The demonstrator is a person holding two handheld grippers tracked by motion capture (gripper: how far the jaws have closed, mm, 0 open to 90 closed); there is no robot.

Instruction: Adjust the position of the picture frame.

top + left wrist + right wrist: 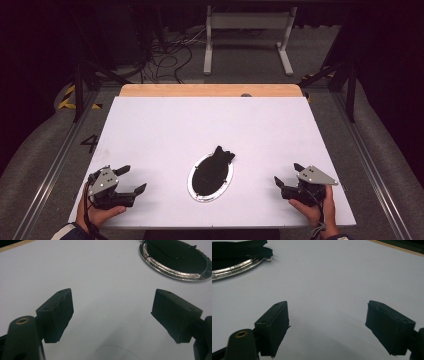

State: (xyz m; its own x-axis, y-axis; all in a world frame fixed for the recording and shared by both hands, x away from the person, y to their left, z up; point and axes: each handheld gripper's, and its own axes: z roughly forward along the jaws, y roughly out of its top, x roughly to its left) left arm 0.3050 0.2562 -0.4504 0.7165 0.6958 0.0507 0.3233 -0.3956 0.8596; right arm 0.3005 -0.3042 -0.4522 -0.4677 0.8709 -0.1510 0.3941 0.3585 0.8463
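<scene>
Both claws stood wide open and empty: the left claw [131, 180] rested on the near left of the white surface [165, 125], the right claw [289, 175] on the near right, each held from below by a hand at the near edge. Between them, well apart from either, lay an oval silver tray [196, 192] with a black cloth [212, 167] bundled in it, one end of the cloth spilling over the tray's far rim. In the left gripper view the tray [172, 271] sat far and to the right of the open jaws; in the right gripper view it [234, 268] sat far and to the left. It looked like the start of the work, with nothing yet touched. The next move would likely call for one claw to travel inward to the cloth and close on its overhanging end. Both hands lay low, claws angled inward toward the tray.
</scene>
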